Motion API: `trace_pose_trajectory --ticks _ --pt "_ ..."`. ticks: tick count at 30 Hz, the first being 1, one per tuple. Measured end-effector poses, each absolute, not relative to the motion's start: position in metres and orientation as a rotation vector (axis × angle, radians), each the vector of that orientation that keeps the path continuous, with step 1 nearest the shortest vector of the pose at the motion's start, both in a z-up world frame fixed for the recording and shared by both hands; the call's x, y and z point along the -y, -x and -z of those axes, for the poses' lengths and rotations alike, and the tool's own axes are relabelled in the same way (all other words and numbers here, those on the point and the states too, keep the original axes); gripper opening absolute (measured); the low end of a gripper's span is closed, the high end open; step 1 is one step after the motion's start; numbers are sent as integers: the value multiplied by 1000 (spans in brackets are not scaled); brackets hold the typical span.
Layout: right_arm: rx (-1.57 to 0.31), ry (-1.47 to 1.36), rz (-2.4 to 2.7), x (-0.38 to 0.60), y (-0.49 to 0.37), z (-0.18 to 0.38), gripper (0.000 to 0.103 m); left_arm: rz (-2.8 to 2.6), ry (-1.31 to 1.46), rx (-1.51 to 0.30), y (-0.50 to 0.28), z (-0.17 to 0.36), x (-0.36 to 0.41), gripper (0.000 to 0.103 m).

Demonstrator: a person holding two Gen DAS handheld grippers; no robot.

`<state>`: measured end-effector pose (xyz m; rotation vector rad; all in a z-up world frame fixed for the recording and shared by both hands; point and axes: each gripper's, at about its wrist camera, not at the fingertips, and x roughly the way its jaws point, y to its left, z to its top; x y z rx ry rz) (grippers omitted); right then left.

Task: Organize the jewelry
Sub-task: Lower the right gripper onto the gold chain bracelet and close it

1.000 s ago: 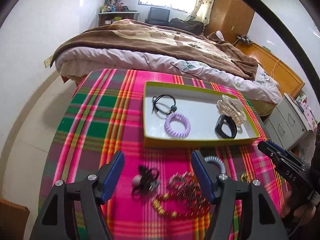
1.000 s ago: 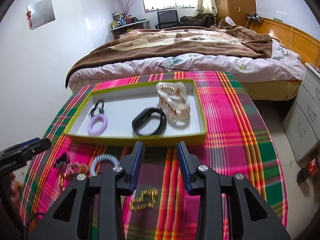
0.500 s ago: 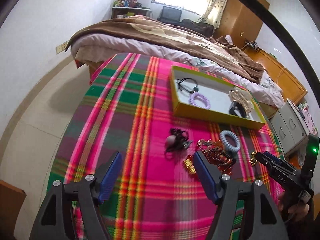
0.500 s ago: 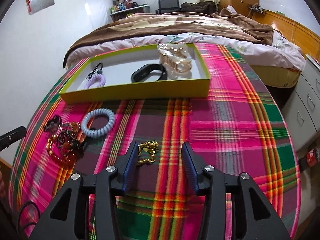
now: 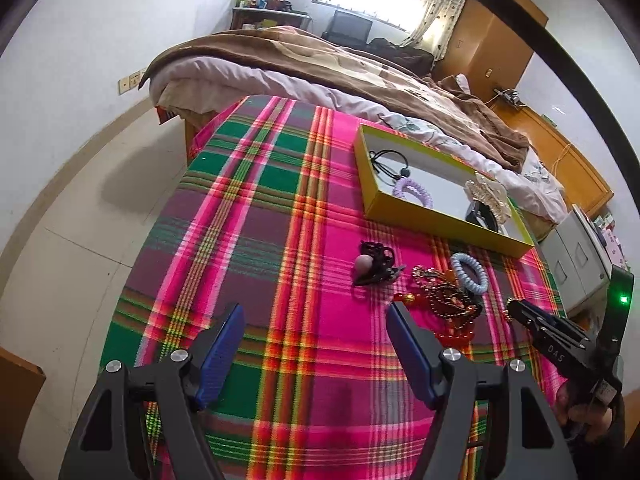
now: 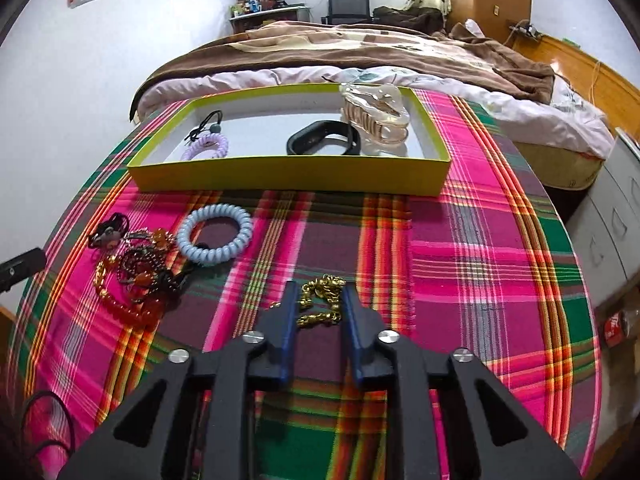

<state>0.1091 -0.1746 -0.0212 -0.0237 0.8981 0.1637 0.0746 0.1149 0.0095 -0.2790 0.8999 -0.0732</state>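
A yellow-green tray on the plaid tablecloth holds a purple coil tie, a black cord tie, a black band and a clear hair claw. In front of it lie a blue coil tie, a heap of red and brown bead bracelets, a black hair tie with a pink bead and a gold chain. My right gripper is down at the cloth, jaws partly closed around the gold chain. My left gripper is open and empty, left of the heap.
The round table stands against a bed with a brown blanket. A grey drawer cabinet is at the right. The floor drops off left of the table. A desk and chair stand at the far wall.
My right gripper has come down and back over the gold chain and its jaws have narrowed around it. My left gripper has drawn back from the heap and stayed open.
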Motion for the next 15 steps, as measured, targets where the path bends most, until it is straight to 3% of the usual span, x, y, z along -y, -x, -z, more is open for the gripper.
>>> trace_pose_trajectory --ticks 6,8,15 --pt "-895 -6 -183 177 -108 21 8 100 264 -910 -77 -10 -103 72" --pt "-874 -21 -189 181 -106 17 0 114 256 -918 -78 -10 -97 72" --pt "-844 -69 -200 194 -100 10 0 186 202 -925 -83 -14 -67 72"
